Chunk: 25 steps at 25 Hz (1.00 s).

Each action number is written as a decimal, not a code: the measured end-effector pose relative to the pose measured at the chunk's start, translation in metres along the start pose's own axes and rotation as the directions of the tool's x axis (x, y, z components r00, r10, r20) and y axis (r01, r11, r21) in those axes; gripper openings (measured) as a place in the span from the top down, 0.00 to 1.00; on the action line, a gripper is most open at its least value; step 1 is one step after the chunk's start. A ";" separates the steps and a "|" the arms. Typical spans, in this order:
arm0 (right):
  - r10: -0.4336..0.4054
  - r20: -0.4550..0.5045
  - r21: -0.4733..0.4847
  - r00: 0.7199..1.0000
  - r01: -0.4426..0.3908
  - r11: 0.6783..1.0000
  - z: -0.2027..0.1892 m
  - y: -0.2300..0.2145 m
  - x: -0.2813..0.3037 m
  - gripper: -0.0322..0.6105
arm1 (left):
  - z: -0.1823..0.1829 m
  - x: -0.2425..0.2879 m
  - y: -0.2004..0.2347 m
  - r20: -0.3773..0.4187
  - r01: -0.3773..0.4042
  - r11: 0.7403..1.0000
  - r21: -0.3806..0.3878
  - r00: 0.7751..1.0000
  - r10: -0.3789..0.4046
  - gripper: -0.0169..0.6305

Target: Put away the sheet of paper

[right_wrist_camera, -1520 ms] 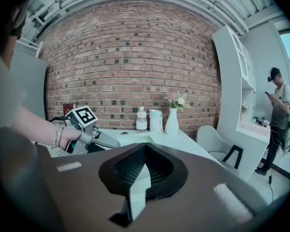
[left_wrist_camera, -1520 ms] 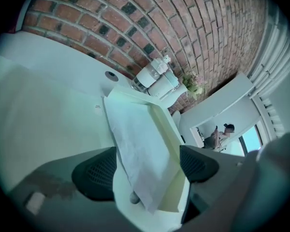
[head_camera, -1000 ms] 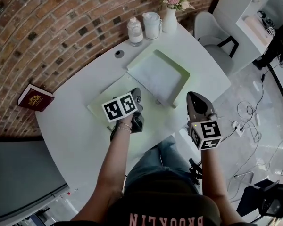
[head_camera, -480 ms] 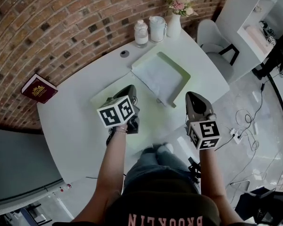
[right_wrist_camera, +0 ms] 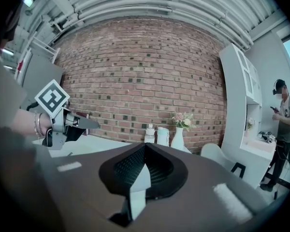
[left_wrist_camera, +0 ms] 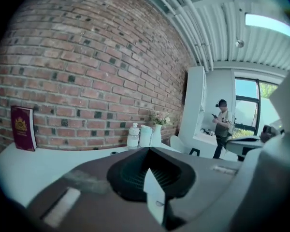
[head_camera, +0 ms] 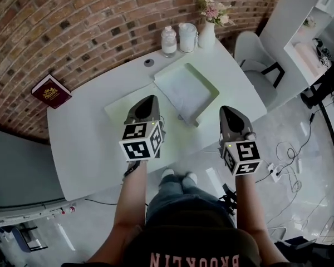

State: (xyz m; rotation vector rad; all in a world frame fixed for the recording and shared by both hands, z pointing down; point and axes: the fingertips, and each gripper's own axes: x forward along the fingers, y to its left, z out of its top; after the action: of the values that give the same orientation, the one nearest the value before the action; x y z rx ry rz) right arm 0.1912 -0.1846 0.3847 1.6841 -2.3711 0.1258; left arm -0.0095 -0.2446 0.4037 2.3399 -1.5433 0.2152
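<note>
A pale sheet of paper (head_camera: 185,89) lies flat inside the green tray (head_camera: 209,85) on the white table. Beside the tray a light green sheet (head_camera: 118,109) rests on the tabletop. My left gripper (head_camera: 148,100) hangs above the table's near side, over that green sheet's edge, jaws shut and empty (left_wrist_camera: 148,150). To its right my right gripper (head_camera: 229,112) hovers past the table's front edge, also shut with nothing held (right_wrist_camera: 144,146). In the right gripper view the left gripper (right_wrist_camera: 93,123) shows raised at the left.
A dark red book (head_camera: 51,90) lies at the table's far left corner. Two jars (head_camera: 168,40) and a vase of flowers (head_camera: 207,31) stand along the brick wall. A white chair (head_camera: 255,60) is at the right. A person (right_wrist_camera: 282,129) stands far off.
Both grippers have risen from the table and drawn back toward me. The left one lifted off the light green sheet. The head view pulled higher, showing more floor.
</note>
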 end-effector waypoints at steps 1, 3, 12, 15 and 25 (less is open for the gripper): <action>0.004 0.007 0.002 1.000 -0.004 1.000 0.003 -0.004 -0.002 0.95 | 0.005 -0.004 -0.005 0.017 -0.008 1.000 0.022 1.000 0.007 0.98; 0.010 0.019 0.005 1.000 -0.010 1.000 0.008 -0.010 -0.007 0.95 | 0.015 -0.011 -0.015 0.049 -0.023 0.998 0.063 0.999 0.020 0.98; 0.022 0.124 -0.028 0.992 -0.019 0.999 0.039 -0.028 -0.021 0.95 | 0.063 -0.036 -0.051 0.224 -0.060 0.979 0.195 0.974 0.015 0.98; 0.021 0.161 -0.043 0.987 -0.014 0.999 0.054 -0.034 -0.025 0.95 | 0.079 -0.042 -0.062 0.273 -0.068 0.972 0.225 0.962 0.004 0.98; 0.024 0.272 -0.101 0.962 0.004 0.995 0.109 -0.050 -0.035 0.95 | 0.133 -0.061 -0.077 0.398 -0.099 0.955 0.281 0.917 -0.022 0.98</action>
State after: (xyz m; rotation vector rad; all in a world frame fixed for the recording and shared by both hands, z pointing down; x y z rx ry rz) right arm 0.2344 -0.1913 0.2680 1.7397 -2.5303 -0.2369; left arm 0.0289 -0.2116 0.2463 2.7174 -1.8559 -0.0300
